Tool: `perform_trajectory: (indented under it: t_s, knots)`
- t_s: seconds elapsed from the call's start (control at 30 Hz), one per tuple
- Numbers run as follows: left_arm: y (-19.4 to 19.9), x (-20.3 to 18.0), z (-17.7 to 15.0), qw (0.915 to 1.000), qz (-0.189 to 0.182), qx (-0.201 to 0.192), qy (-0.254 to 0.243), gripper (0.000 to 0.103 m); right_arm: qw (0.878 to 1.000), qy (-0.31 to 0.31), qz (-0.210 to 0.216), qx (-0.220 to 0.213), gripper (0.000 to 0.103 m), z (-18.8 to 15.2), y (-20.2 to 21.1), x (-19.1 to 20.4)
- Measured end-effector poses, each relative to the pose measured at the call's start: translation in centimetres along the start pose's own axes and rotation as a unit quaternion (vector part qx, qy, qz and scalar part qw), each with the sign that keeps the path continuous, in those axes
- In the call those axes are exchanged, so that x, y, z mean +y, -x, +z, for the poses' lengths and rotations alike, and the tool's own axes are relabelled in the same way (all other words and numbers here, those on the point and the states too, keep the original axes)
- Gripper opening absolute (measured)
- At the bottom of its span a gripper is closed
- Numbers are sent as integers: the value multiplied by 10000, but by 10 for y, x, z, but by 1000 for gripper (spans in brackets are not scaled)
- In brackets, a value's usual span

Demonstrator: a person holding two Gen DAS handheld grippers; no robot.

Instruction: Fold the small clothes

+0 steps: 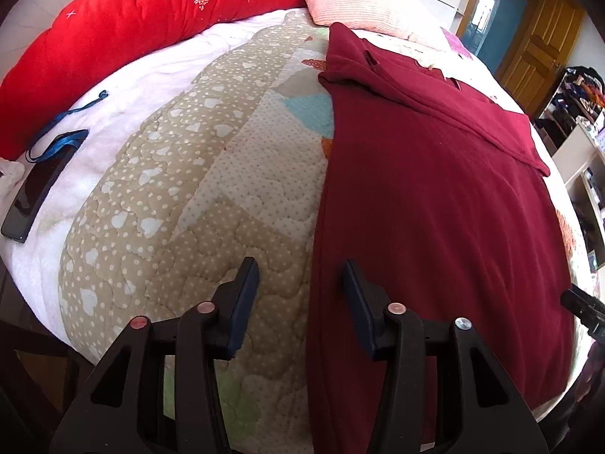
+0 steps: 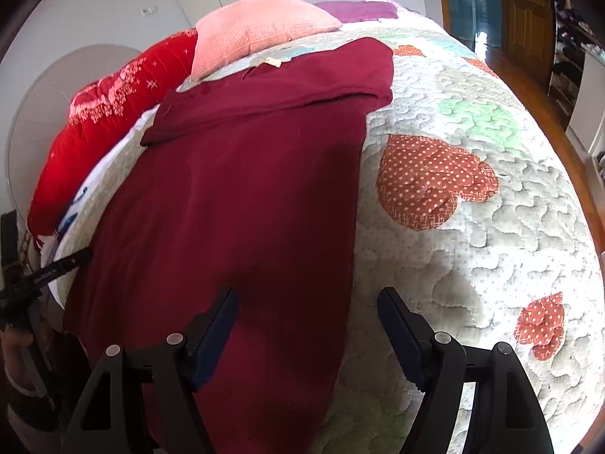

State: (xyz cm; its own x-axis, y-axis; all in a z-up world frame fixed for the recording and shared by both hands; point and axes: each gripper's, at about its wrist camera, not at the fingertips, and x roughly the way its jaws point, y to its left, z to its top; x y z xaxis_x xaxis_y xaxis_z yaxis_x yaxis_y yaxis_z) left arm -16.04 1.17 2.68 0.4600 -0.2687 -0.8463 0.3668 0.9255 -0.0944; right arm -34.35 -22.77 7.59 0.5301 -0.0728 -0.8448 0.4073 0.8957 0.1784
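Observation:
A dark red garment [image 1: 435,208] lies flat on the quilted bed, with a sleeve folded across its far end. It also shows in the right wrist view [image 2: 234,204]. My left gripper [image 1: 300,276] is open and empty, hovering over the garment's left edge near its near end. My right gripper [image 2: 308,302] is open and empty, straddling the garment's right edge near its near end. The tip of the right gripper [image 1: 582,308] shows at the right edge of the left wrist view, and the left gripper [image 2: 49,272] shows at the left edge of the right wrist view.
A patchwork quilt [image 2: 472,227] covers the bed. A red duvet [image 1: 132,26] and a pink pillow [image 2: 261,26] lie at the far end. A black phone with a blue lanyard [image 1: 36,189] lies on the white blanket at left. Shelves and a wooden door [image 1: 537,41] stand at right.

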Motion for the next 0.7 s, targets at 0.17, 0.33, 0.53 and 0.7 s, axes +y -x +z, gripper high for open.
perform_trajectory:
  t_s: [0.17,0.33,0.53,0.7]
  knots:
    - [0,-3,-2,10000,-11,18,-55,54,9998,184,-85,18,75,-6,0,5]
    - [1,1,-4,9998,-163,130,7,54,9998,156,67,53,76,-13,6,2]
    - [10,8,-18,9968,-640,478,-72,54,9993,205,303,43,76,-30,17,-2]
    - [15,14,-27,9945,-814,649,73,54,9977,342,583,21,77,-41,23,-6]
